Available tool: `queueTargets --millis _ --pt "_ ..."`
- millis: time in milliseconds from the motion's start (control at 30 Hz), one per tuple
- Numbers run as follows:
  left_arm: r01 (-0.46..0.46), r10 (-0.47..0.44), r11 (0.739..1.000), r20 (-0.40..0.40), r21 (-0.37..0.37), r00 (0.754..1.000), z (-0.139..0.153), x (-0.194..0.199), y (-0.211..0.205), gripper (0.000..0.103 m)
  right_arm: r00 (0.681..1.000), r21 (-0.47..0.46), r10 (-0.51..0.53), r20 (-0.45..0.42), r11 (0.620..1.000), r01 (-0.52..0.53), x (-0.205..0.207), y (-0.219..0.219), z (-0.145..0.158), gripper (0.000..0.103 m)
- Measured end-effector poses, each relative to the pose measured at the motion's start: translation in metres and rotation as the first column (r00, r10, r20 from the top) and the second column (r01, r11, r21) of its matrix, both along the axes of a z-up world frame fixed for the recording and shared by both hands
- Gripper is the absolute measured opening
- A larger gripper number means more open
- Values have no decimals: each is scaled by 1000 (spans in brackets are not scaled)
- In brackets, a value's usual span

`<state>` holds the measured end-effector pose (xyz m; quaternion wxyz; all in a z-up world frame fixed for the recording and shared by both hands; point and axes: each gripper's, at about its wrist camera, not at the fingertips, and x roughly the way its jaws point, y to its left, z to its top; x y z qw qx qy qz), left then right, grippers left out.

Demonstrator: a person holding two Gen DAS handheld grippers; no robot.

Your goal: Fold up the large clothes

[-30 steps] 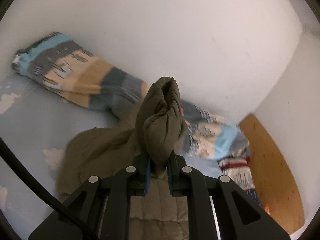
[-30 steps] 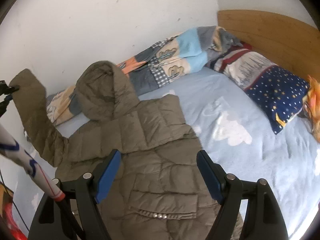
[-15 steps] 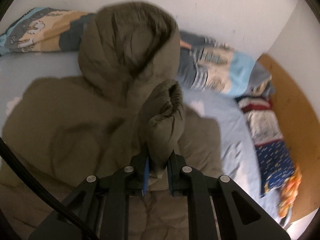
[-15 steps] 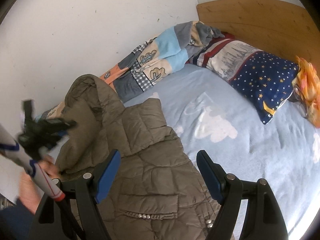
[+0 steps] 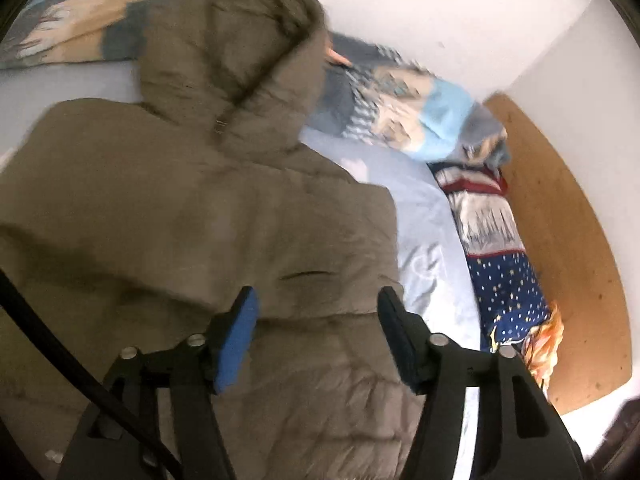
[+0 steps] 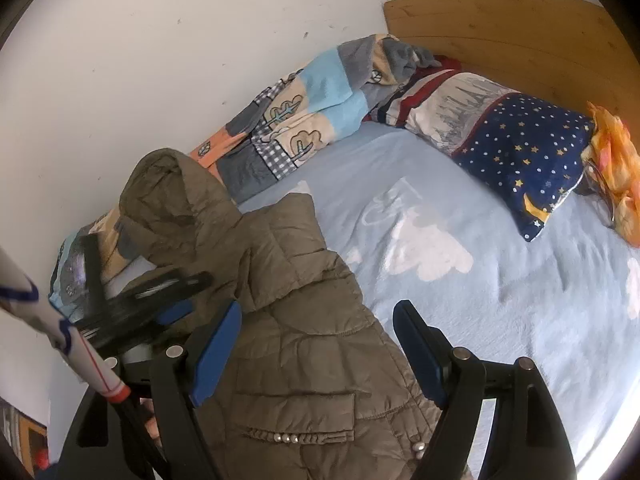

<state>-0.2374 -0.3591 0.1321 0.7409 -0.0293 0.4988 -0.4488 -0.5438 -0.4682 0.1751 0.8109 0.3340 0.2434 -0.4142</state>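
An olive quilted hooded jacket [image 5: 200, 200] lies on the light blue bed sheet [image 5: 424, 216], its hood [image 5: 232, 52] towards the wall. A sleeve lies folded across its body. My left gripper [image 5: 316, 300] hovers just over the jacket's middle, jaws opening, with nothing pressed between the blue pads [image 5: 236, 332]. In the right wrist view the jacket [image 6: 296, 320] fills the lower middle, with a snap-trimmed pocket [image 6: 296, 412]. Above that part my right gripper [image 6: 316, 312] stands open and holds nothing. The left gripper [image 6: 152, 300] shows there as a dark blur at the jacket's left.
A patchwork blanket [image 6: 304, 120] is bunched along the white wall. A star-print pillow [image 6: 528, 148] and an orange cloth [image 6: 616, 160] lie against the wooden headboard [image 6: 500, 28]. A white stick with a red tip [image 6: 80, 344] crosses the left edge. Bare sheet [image 6: 480, 280] spreads right of the jacket.
The left gripper came down over the jacket with the sleeve cuff pinched, then let it go and its jaws spread. The right gripper stayed open and shifted a little.
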Motion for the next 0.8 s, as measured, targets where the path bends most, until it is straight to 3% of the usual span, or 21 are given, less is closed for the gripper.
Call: queueTargets --millis 100,200,267,300,400,500,600,700,800 --pt "-103 98 993 74 56 992 10 15 59 65 1000 40 4 22 999 -5 1 -4 -7 83" --pt "-291 261 935 162 202 952 24 43 111 65 998 97 27 50 995 -32 5 -7 -18 83" --pt "-359 328 917 181 174 927 38 49 142 65 993 165 66 94 983 -81 10 -11 -28 83" --pt "-414 376 897 224 154 899 49 49 163 67 992 193 73 107 977 -93 12 -11 -33 83" --pt "-445 404 889 279 105 871 54 52 186 77 980 260 117 158 953 -156 19 -11 -44 83" --pt "-401 367 910 244 106 897 37 68 184 77 970 277 160 183 938 -207 28 -8 -49 83" --pt "-398 360 908 238 134 902 25 83 174 77 947 364 163 278 894 -260 38 -6 -60 80" --pt "-389 342 910 273 142 899 26 86 167 77 946 381 177 271 883 -275 59 -6 -63 68" --pt "-379 336 916 260 136 905 24 89 169 77 950 407 165 266 874 -266 88 -16 -71 64"
